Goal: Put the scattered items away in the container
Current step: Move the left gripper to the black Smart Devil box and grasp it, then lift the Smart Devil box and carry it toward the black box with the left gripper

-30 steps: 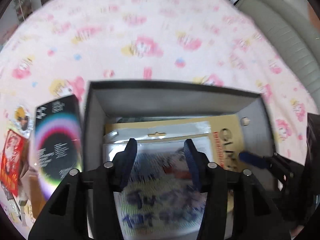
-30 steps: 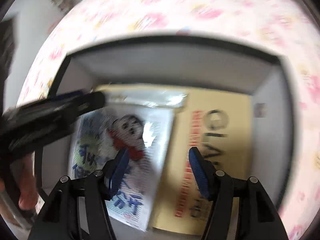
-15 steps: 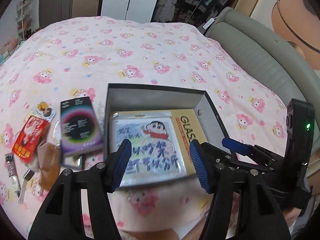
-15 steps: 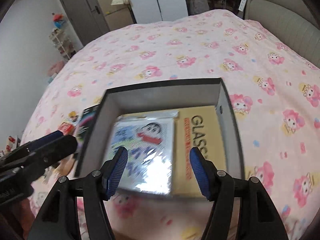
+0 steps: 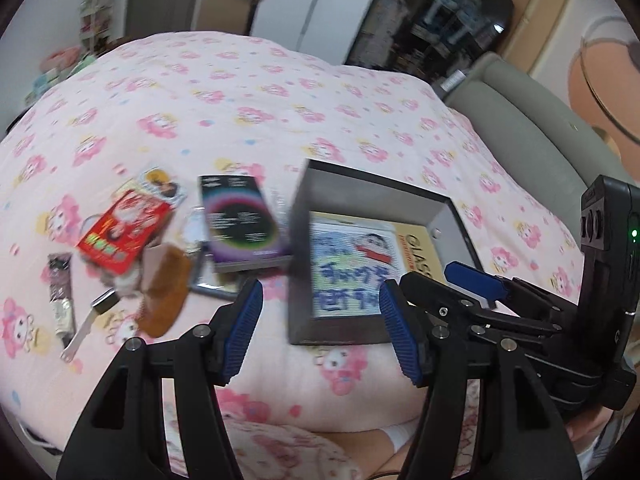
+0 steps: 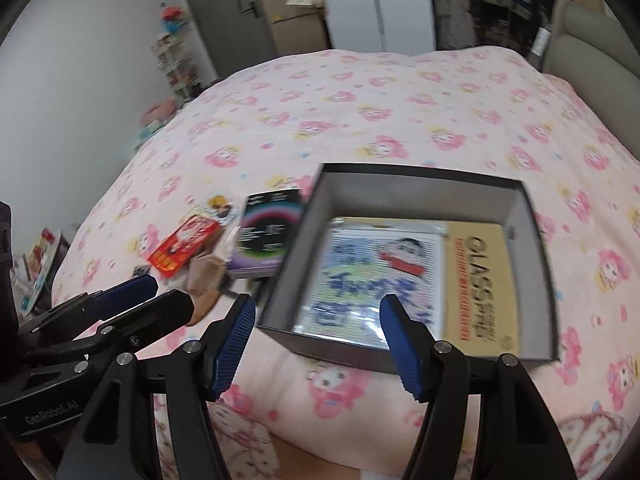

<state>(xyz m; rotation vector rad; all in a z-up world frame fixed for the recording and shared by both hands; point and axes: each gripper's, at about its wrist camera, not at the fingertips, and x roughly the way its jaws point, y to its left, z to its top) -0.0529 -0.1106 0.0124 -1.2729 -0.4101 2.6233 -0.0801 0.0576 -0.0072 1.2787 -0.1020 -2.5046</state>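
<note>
Fingers of the left gripper [image 5: 320, 332] are spread wide with nothing between them, hanging above the pink bedspread [image 5: 240, 100] just before the grey box [image 5: 332, 332]. The right gripper [image 6: 318, 342] is likewise parted and empty. The cartoon packet [image 6: 368, 276] lies flat in the box over a yellow card [image 6: 486, 280], saving room. A black-and-purple pack [image 5: 240, 224], red packet [image 5: 124, 232] and brown pouch [image 5: 164, 292] wait scattered left of the box, likely next.

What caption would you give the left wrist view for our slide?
Open left tool above the bedspread, between scattered packets and the grey box holding a cartoon packet.
</note>
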